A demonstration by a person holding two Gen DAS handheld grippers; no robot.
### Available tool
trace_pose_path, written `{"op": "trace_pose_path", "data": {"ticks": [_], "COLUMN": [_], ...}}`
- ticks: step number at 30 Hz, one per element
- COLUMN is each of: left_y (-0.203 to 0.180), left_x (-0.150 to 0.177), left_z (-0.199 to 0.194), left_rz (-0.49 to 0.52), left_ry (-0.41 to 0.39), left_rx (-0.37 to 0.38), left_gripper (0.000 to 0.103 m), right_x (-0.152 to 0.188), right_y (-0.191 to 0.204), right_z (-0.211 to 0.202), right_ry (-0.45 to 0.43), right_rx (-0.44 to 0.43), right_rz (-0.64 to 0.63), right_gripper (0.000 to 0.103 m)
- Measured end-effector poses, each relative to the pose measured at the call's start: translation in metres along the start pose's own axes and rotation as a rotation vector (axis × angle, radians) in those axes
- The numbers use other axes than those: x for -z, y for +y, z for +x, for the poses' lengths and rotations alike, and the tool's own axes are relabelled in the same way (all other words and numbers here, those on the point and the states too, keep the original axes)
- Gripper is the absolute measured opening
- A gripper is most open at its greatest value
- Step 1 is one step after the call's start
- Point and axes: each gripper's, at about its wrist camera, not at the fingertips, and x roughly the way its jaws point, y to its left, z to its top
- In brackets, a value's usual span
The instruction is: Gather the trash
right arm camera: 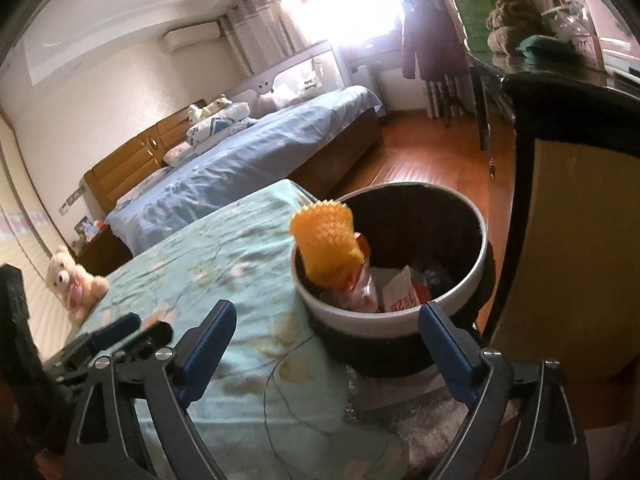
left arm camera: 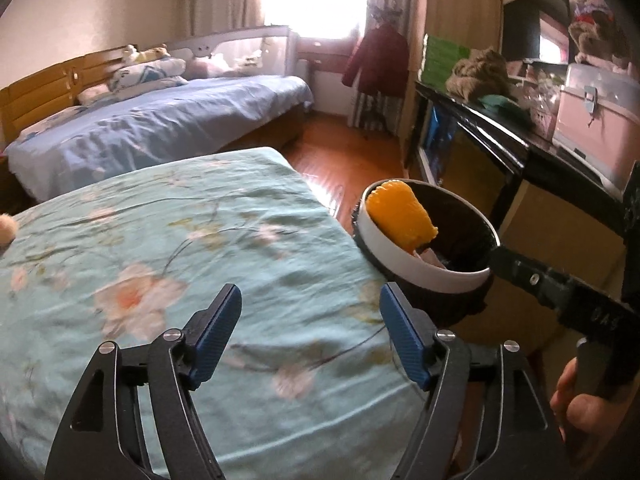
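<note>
ITEM 1 – trash bin: round, white rim band over black body, dark liner inside. Stands off the foot corner of the floral bed, touching or just beside the bedspread edge; cannot tell which. Floor under it is hidden.

ITEM 2 – orange foam net: soft mesh sleeve, bumpy texture, tube shape. Sits in the bin, long axis roughly upright, leaning on the rim nearest the bed, top poking above the rim.

ITEM 3 – wrappers: crinkly plastic and paper w/ red-white print, low in the bin beside the net.

ITEM 4 – right hand-held gripper: jaws spread wide, nothing between them. Blue ribbed pads, black frame. Bin lies straight ahead and slightly right, near; right-side pad overlaps the bin's near wall in the right wrist view. This is the nearer of the 2 to the bin.

ITEM 5 – left hand-held gripper: jaws spread, empty, over the bedspread. Bin is ahead and to its right, beyond the bed edge.

ITEM 6 – plush bear: cream fuzzy toy on the bed's far side, well apart from the bin; a toy, prob. not trash.

NOTE: no loose trash visible on the bedspread (thin cotton, teal, floral print, wrinkled). Judgement: both drops look done; next target is not in view. A thin dark cord loops on the bedspread near the right gripper; snag risk.
</note>
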Motion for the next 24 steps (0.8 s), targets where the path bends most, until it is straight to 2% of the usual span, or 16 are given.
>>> {"op": "trace_pose_path", "data": {"ticks": [6,9,10,11,12,15,17,24], "left_y": [0.007,0.010,0.011,0.012,0.014,0.017,0.018,0.025], "left_x": [0.010,0.010,0.009,0.008,0.007,0.012,0.016,0.033], "left_z": [-0.032,-0.055,-0.063,-0.072,-0.084,-0.104,-0.106,-0.092], "left_rz": [-0.032,-0.039,-0.043,-0.046,-0.052,-0.055,-0.037,-0.004], "left_ry": [-0.085,-0.151,-0.179,-0.211,-0.263,-0.375,-0.390,-0.328], "left_rx": [-0.045,-0.063,-0.073,-0.086,-0.122,-0.220,-0.252,-0.293], "left_gripper": [0.083,0.085,0.087,0.094,0.103,0.103,0.103,0.103], "right_x": [0.009,0.003,0.001,-0.002,-0.004,-0.005,-0.003,0.024], "right_y": [0.013,0.024,0.027,0.032,0.035,0.044,0.046,0.052], "right_z": [-0.016,-0.032,-0.038,-0.048,-0.056,-0.072,-0.070,-0.051], "right_ry": [-0.034,-0.082,-0.106,-0.144,-0.179,-0.271,-0.280,-0.268], "right_rx": [0.001,0.000,0.001,0.003,0.006,0.019,0.026,0.029], "right_rz": [-0.047,-0.082,-0.093,-0.104,-0.113,-0.139,-0.144,-0.167], "right_gripper": [0.094,0.095,0.095,0.101,0.103,0.103,0.103,0.103]}}
